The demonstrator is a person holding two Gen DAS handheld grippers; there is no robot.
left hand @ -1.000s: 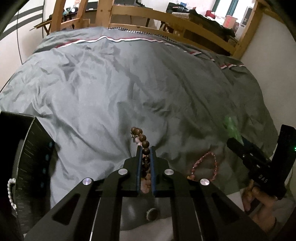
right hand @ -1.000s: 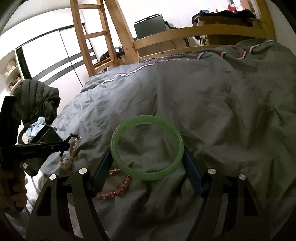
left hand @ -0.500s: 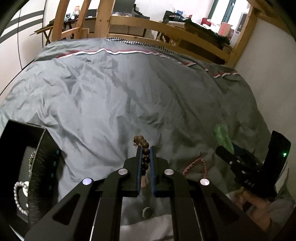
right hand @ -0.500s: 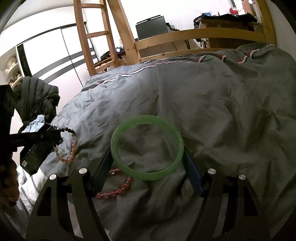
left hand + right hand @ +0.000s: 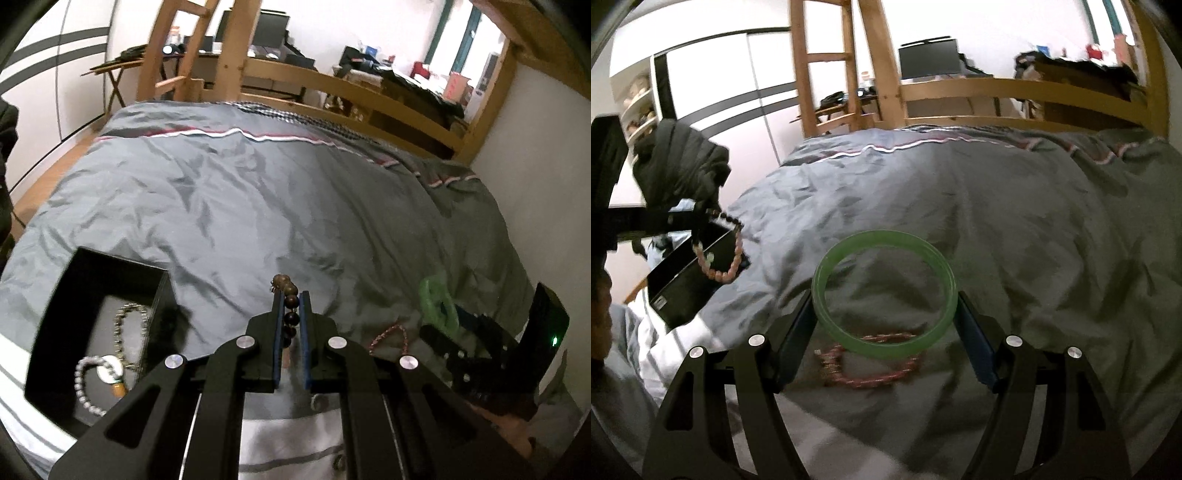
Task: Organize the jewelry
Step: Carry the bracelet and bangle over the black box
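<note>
My left gripper (image 5: 290, 299) is shut on a brown bead bracelet (image 5: 290, 295), which hangs from it above the grey duvet; it also shows in the right wrist view (image 5: 729, 254). A black jewelry box (image 5: 48, 325) lies to its lower left, holding a white bead bracelet (image 5: 83, 384) and a small metal chain (image 5: 122, 328). My right gripper (image 5: 884, 299) is shut on a green bangle (image 5: 884, 347), held flat between its fingers. A pink bead bracelet (image 5: 871, 369) lies on the duvet under the bangle and shows in the left wrist view (image 5: 388, 338).
The grey duvet (image 5: 258, 206) covers the bed. A wooden bed rail (image 5: 351, 96) and ladder (image 5: 820, 66) stand at the far end. A white wall (image 5: 535, 147) runs along the right. A dark jacket (image 5: 679, 166) hangs left of the bed.
My left gripper has moved left with the brown bracelet, so the black box now shows much more fully. The right gripper with the bangle has shifted slightly over the pink bracelet.
</note>
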